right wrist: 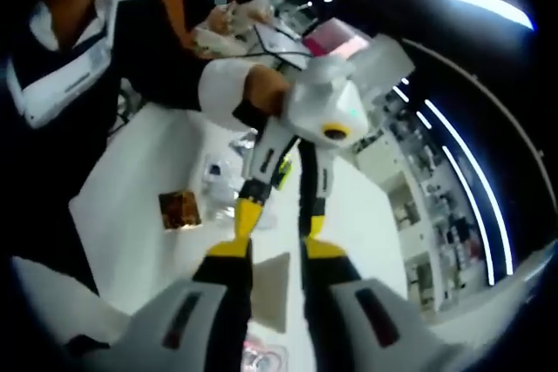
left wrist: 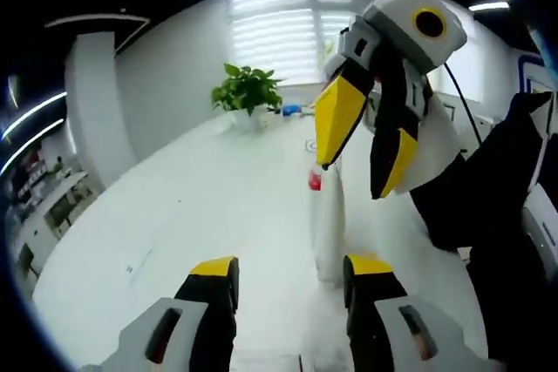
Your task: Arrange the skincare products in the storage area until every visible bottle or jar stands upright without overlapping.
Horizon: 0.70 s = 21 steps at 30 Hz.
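Potted plant [left wrist: 247, 91] by the window blinds [left wrist: 283, 28]

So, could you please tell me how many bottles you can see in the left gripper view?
1: a tall white bottle with a red cap stands upright on the white table, beyond the left gripper and below the right gripper. Others may be hidden.

Right gripper [right wrist: 275, 254] fingers parted (left gripper [right wrist: 277, 222] opposite), possibly around a white bottle [right wrist: 272, 289].

A tall bottle [left wrist: 329, 224] is standing on the table [left wrist: 200, 206], with a potted plant [left wrist: 247, 93] sitting far behind it.
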Available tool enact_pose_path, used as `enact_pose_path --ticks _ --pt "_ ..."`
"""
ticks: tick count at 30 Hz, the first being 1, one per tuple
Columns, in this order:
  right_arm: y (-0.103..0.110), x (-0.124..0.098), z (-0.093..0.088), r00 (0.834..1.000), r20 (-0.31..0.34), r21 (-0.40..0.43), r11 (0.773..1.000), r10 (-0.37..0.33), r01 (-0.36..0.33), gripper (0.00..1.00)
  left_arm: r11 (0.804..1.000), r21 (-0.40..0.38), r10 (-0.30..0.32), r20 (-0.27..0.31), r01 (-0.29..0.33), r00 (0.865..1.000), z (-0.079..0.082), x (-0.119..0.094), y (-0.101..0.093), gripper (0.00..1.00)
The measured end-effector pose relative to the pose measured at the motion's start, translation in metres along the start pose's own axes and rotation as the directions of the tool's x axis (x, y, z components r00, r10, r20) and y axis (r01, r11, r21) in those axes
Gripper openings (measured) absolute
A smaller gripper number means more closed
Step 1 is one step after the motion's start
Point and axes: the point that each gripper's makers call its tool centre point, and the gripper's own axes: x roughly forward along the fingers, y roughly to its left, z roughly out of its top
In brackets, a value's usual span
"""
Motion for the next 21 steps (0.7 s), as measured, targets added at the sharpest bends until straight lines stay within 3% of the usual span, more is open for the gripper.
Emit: enact_pose_path --ticks 7,12,15,19,21 --pt "0.003 0.013 0.007 0.999 -0.015 -0.046 0.998 0.035 -0.035 0.26 0.999 0.032 0.035 -0.073 -0.033 0.997 -0.015 -0.017 0.009 0.62" --pt "0.005 0.025 0.011 0.997 -0.036 -0.037 0.997 0.064 -0.065 0.35 0.999 0.040 0.040 -0.123 -0.036 0.992 -0.030 -0.026 0.018 0.63" --pt "0.007 0.032 0.013 0.995 -0.051 -0.043 0.995 0.086 -0.088 0.35 0.999 0.013 0.051 -0.129 -0.050 0.990 -0.035 -0.032 0.024 0.63" --pt "0.011 0.042 0.018 0.990 -0.069 -0.064 0.990 0.120 -0.125 0.36 1.000 -0.003 0.018 -0.173 -0.019 0.985 -0.054 -0.043 0.024 0.56" --pt "0.016 0.046 0.020 0.986 -0.087 -0.075 0.986 0.143 -0.150 0.36 0.999 -0.033 0.010 -0.165 -0.015 0.986 -0.058 -0.046 0.026 0.50"
